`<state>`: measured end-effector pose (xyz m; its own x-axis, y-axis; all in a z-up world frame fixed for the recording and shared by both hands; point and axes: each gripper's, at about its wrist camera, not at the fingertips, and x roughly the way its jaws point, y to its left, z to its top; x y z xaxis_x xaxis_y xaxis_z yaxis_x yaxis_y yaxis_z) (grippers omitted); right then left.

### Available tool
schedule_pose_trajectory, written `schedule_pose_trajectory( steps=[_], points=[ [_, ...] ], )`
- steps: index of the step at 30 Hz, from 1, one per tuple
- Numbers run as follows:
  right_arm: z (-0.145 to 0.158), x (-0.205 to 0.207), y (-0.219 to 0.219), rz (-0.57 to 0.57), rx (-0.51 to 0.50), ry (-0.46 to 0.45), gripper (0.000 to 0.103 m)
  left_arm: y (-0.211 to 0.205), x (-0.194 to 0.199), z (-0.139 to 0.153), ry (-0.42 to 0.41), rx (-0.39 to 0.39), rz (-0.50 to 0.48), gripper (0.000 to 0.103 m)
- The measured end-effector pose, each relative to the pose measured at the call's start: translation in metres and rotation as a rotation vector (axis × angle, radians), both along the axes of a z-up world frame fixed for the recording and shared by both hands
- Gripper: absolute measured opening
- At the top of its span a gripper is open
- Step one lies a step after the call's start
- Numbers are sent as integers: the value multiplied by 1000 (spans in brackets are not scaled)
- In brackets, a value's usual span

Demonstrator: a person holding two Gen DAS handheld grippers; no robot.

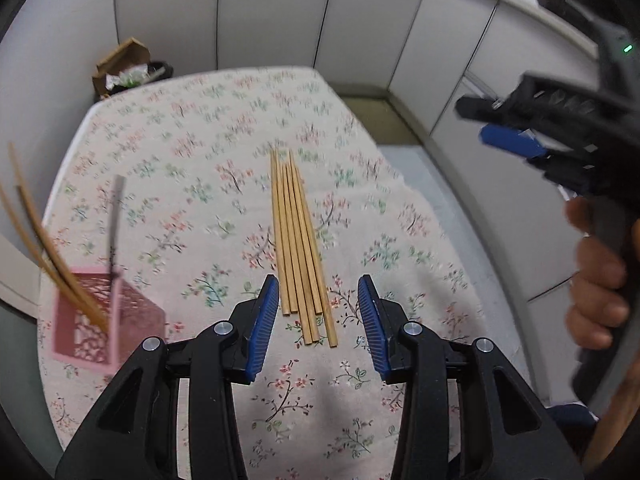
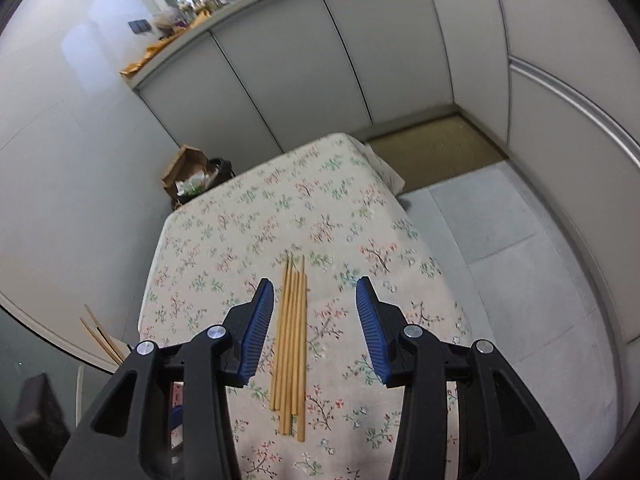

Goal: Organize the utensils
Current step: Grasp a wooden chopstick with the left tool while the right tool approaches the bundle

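Several wooden chopsticks (image 1: 298,248) lie side by side on the floral tablecloth (image 1: 192,152); they also show in the right wrist view (image 2: 291,344). A pink perforated holder (image 1: 94,320) stands at the table's left edge with a few chopsticks (image 1: 44,248) and a dark-handled utensil (image 1: 114,224) leaning in it. My left gripper (image 1: 318,288) is open and empty, above the near ends of the chopsticks. My right gripper (image 2: 315,290) is open and empty, hovering over the bundle; it shows at the right in the left wrist view (image 1: 516,136).
A cardboard box with clutter (image 1: 124,68) sits beyond the table's far left corner. Grey cabinet panels (image 2: 340,60) line the back and right. The holder's chopstick tips (image 2: 100,336) poke up left of my right gripper. Floor tiles (image 2: 520,240) lie to the right.
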<state>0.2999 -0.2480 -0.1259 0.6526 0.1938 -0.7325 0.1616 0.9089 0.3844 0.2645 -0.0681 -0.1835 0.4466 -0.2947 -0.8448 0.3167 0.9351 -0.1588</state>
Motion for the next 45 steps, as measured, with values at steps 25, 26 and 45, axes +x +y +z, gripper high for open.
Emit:
schedule_pose_trajectory(
  steps=[25, 26, 45],
  points=[
    [-48, 28, -7, -6, -22, 206, 43, -7, 136, -95, 148, 120, 149, 29],
    [-49, 28, -7, -5, -20, 211, 43, -7, 138, -97, 153, 121, 148, 28],
    [-82, 52, 1, 57, -36, 298, 43, -5, 130, -105, 212, 60, 93, 6]
  ],
)
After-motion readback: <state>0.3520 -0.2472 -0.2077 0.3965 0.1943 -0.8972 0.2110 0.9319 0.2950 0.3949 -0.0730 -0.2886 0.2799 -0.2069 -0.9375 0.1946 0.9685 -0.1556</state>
